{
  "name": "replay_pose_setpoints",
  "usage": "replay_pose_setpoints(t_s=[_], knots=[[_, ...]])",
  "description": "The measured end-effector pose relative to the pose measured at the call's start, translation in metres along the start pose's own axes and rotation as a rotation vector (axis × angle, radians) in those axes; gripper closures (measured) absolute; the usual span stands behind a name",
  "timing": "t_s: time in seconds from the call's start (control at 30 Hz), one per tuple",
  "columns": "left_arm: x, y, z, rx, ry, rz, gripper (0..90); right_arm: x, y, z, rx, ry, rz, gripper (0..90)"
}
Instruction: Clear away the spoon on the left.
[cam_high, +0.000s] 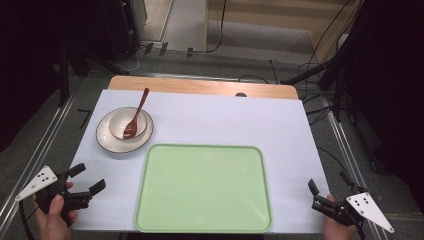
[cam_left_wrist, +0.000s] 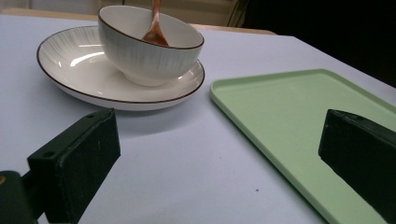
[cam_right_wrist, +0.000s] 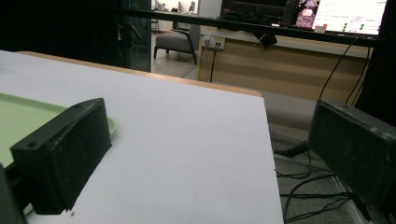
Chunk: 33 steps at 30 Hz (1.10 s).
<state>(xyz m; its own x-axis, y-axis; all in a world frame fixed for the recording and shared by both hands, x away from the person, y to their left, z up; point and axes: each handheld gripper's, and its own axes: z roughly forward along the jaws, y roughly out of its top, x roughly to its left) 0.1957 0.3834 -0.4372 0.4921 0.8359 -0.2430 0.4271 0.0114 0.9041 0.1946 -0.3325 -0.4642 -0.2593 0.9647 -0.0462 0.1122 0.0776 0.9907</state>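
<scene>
White sheet over a wooden worktop (cam_high: 200, 86), grey floor and cables beyond. Upper left of the high view: a white ribbed bowl (cam_high: 128, 123) with a brown rim, standing upright in the middle of a wider white plate (cam_high: 106, 140). Inside the bowl, a brown wooden spoon (cam_high: 136, 115), scoop down in the hollow, handle leaning out over the far rim toward the top of the frame. Seen close in the left gripper view: bowl (cam_left_wrist: 148, 50) on plate (cam_left_wrist: 70, 65), spoon scoop (cam_left_wrist: 155, 32) resting against the inner wall. Just right of and below the plate, near but apart from it, a pale green tray (cam_high: 204, 187) lying flat at centre bottom, nothing in it. Lower left corner of the high view: left gripper (cam_high: 84, 179) held in a hand (cam_high: 52, 212), fingers (cam_left_wrist: 77, 156) wide apart with nothing between them, aimed toward plate and tray edge (cam_left_wrist: 261, 112). Lower right corner: right gripper (cam_high: 327, 188), fingers (cam_right_wrist: 65, 149) likewise spread and holding nothing, over the sheet's right border beside the tray corner (cam_right_wrist: 14, 116).
</scene>
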Motion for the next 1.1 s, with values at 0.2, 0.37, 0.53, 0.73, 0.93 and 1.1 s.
replay_pose_setpoints(t_s=[0.2,0.37,0.53,0.73,0.93,1.1], knots=[[-0.005,0.009,0.005,0.003,-0.008,-0.007,0.0,0.0,0.0,0.0,-0.001,0.0,-0.003,0.0],[-0.008,0.025,0.015,0.002,-0.019,-0.017,0.0,0.0,0.0,0.0,-0.001,-0.003,-0.002,0.0],[-0.011,0.037,0.027,0.043,-0.004,-0.013,0.0,0.0,0.0,0.0,-0.001,-0.005,0.003,0.0],[-0.011,0.048,0.038,0.045,-0.013,-0.021,0.0,0.0,0.0,0.0,-0.003,-0.001,0.001,0.0],[-0.01,0.059,0.048,0.04,-0.031,-0.028,0.0,0.0,0.0,0.0,-0.001,-0.003,-0.003,0.0],[-0.009,0.073,0.059,0.04,-0.044,-0.013,0.0,0.001,0.0,0.0,0.0,-0.003,-0.002,0.0]])
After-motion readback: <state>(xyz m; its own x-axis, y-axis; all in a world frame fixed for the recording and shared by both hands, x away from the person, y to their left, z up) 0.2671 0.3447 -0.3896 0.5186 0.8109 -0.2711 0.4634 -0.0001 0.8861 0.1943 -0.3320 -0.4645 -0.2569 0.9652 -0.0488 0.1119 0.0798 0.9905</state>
